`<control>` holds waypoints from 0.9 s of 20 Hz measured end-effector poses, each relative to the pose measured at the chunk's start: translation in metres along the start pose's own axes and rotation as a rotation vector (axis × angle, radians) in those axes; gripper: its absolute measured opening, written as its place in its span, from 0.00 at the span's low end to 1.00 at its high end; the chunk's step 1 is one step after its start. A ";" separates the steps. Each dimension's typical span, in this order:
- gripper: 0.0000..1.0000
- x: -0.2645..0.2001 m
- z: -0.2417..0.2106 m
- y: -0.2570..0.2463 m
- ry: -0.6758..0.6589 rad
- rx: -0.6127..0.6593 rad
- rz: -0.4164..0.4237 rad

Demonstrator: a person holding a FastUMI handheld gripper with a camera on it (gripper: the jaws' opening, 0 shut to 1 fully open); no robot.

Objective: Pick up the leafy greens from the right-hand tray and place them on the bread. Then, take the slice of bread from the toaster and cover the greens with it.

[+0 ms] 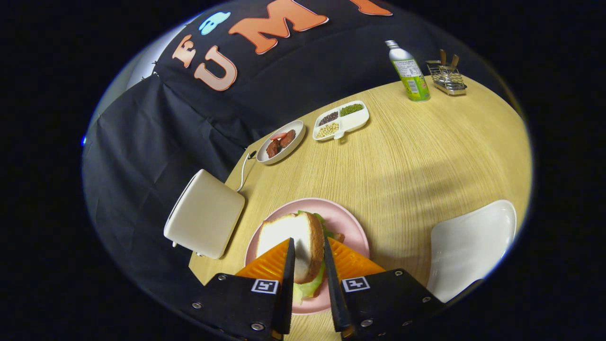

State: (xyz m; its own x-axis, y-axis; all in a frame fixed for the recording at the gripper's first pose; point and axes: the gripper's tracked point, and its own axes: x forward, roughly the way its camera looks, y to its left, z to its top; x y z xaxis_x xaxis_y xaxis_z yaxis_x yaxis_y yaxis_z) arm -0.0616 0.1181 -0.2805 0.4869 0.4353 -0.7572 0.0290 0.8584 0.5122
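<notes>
My gripper (307,242) is shut on a slice of bread (296,234), one finger on each side of it. The slice stands tilted on edge over the pink plate (352,227), its white face toward the toaster and its brown crust toward the other finger. Leafy greens (308,287) lie on the plate under the slice, showing between the fingers and just past the crust. A bit of brown crust peeks out beside the greens, most of it hidden. The white toaster (206,213) stands just left of the plate at the table's edge.
A white tray (473,241) lies right of the plate. Beyond, on the wooden table (426,156), are a small dish with meat pieces (281,141), a divided dish of beans (341,119), a green bottle (410,71) and a wire rack (447,76). The toaster's cord (244,171) runs back.
</notes>
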 end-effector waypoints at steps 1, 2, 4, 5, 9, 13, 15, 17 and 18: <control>0.36 -0.001 0.006 -0.004 -0.023 -0.012 -0.021; 0.41 -0.005 0.013 -0.004 -0.050 -0.019 -0.031; 0.47 -0.013 0.028 0.000 -0.110 -0.038 -0.036; 0.49 -0.019 0.038 0.001 -0.151 -0.060 -0.041; 0.59 -0.054 0.079 0.019 -0.342 -0.189 -0.063; 0.69 -0.089 0.119 0.043 -0.541 -0.297 -0.085; 0.75 -0.106 0.135 0.048 -0.620 -0.338 -0.132; 0.81 -0.116 0.144 0.057 -0.686 -0.368 -0.162; 0.83 -0.124 0.146 0.065 -0.717 -0.390 -0.165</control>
State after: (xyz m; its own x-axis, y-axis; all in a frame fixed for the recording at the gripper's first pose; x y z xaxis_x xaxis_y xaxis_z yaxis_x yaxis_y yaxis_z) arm 0.0073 0.0801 -0.0941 0.9446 0.1301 -0.3013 -0.0912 0.9860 0.1399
